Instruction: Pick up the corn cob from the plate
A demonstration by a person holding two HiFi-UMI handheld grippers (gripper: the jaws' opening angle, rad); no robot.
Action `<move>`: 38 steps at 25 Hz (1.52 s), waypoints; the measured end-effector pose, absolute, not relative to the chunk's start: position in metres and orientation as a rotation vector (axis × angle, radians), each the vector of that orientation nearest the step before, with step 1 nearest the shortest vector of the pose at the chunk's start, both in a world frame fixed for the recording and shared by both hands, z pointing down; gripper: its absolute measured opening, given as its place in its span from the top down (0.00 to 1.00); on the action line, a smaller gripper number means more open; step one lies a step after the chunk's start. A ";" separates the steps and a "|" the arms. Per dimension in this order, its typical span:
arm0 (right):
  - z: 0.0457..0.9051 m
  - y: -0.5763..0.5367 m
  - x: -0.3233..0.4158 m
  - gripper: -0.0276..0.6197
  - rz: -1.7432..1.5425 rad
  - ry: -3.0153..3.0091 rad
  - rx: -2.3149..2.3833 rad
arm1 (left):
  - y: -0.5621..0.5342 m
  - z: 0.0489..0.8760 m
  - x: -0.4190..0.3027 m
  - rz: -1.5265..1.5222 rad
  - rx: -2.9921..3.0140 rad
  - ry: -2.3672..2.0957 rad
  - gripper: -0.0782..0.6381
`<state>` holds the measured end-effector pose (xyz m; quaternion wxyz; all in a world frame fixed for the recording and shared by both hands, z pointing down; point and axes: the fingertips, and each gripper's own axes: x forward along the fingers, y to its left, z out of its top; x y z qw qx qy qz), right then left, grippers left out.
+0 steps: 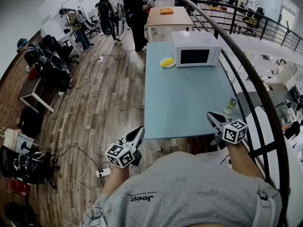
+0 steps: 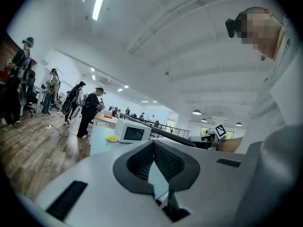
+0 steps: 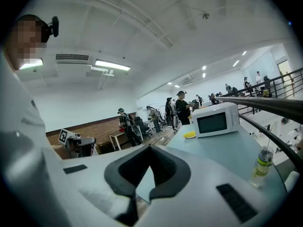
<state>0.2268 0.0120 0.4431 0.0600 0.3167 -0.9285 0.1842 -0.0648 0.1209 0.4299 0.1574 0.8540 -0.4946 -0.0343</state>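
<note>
The yellow corn cob [image 1: 166, 61] lies on a small white plate [image 1: 171, 65] at the far end of the light-blue table [image 1: 184, 98], just left of the microwave. Both grippers hang near the table's close edge, well short of the cob. My left gripper [image 1: 140, 128] is off the table's left front corner, over the floor, with its jaws together and nothing between them. My right gripper [image 1: 209, 114] sits above the right front corner, also shut and empty. Far ahead, the cob [image 2: 111, 138] shows in the left gripper view and the cob [image 3: 190, 134] in the right gripper view.
A white microwave [image 1: 196, 48] stands beside the plate. A small bottle [image 1: 230, 104] stands at the table's right edge, next to a black railing [image 1: 255, 84]. Several people stand beyond the table by another desk [image 1: 168, 16]. Cables and a power strip [image 1: 102, 172] lie on the wooden floor at left.
</note>
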 end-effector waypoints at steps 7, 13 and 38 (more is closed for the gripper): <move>0.445 0.009 0.228 0.94 0.554 -2.802 0.962 | 0.116 0.431 -0.060 -0.086 2.454 -1.390 0.87; 0.449 0.004 0.233 0.94 0.575 -2.795 0.954 | 0.109 0.433 -0.053 -0.075 2.456 -1.378 0.87; 0.471 -0.031 0.297 0.93 0.628 -2.873 0.721 | 0.072 0.423 0.037 0.027 2.391 -1.448 0.87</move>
